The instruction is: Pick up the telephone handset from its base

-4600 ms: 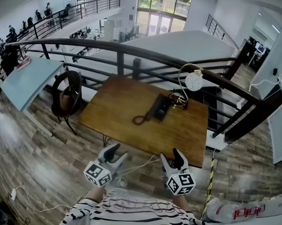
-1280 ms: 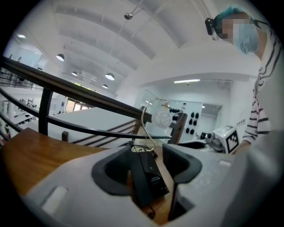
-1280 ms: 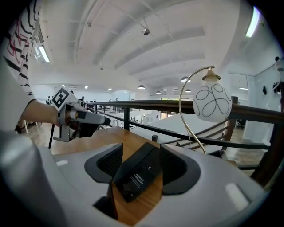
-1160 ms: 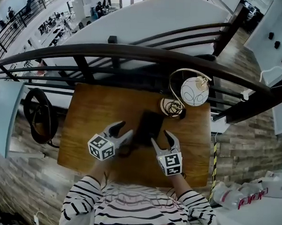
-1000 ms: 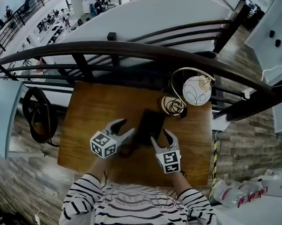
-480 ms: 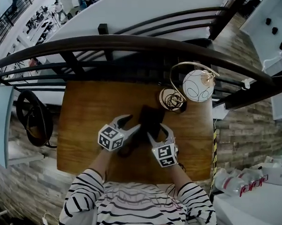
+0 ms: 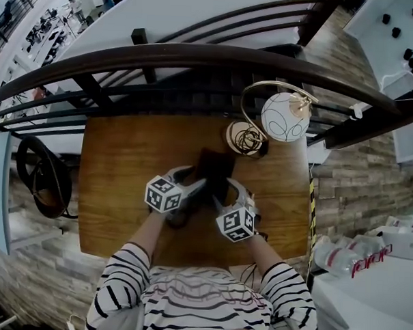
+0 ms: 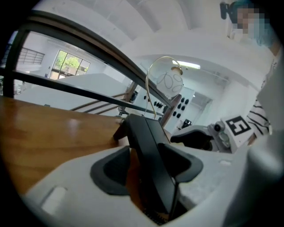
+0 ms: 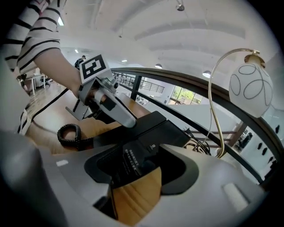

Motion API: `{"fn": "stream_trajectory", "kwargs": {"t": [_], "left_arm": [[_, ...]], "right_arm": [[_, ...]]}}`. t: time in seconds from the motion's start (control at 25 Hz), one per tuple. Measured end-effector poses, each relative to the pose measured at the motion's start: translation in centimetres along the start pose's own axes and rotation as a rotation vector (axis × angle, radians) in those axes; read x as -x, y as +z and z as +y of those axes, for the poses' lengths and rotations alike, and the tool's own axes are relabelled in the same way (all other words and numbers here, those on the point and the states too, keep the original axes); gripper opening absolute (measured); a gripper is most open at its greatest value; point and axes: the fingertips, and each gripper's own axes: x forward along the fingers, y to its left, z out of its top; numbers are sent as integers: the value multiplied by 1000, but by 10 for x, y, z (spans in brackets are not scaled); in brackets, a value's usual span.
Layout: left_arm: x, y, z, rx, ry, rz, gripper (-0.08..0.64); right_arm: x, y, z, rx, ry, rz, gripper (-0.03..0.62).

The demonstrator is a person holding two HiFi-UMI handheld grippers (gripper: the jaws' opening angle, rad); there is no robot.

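A black telephone (image 7: 213,167) lies on the wooden table (image 7: 118,164), its coiled cord (image 9: 69,135) trailing toward the near left. The handset (image 8: 146,146) rests on the base and runs between the jaws of my left gripper (image 7: 195,186). Those jaws have just been opening; bare wood shows between the left pad (image 8: 111,170) and the handset, so nothing is gripped. My right gripper (image 7: 234,191) stands open at the phone's right side, with a corner of the base (image 9: 155,128) and bare tabletop between its jaws. In the right gripper view the left gripper (image 9: 111,108) sits low against the phone's far side.
A gold-stemmed lamp with a white globe (image 7: 285,116) stands behind the phone, and a coil of cable (image 7: 245,137) lies at its foot. A dark railing (image 7: 197,58) runs along the table's far edge. A black chair (image 7: 38,177) stands at the left.
Both grippers have come forward and down from near the table's front edge and now flank the phone. The left gripper's jaws now straddle the handset.
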Motion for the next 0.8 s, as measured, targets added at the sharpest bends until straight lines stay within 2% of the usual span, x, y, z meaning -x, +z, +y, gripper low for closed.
{"fn": "stream_trajectory", "kwargs": {"t": [0.28, 0.48, 0.8], "left_arm": [[-7, -15, 0, 66, -49, 46, 241], [-15, -18, -4, 107, -86, 65, 209], [-12, -13, 0, 265, -115, 48, 121]], "right_arm": [[-6, -10, 3, 22, 0, 7, 250], [-7, -10, 4, 28, -2, -4, 250], [-7, -10, 3, 25, -5, -31, 253]]}}
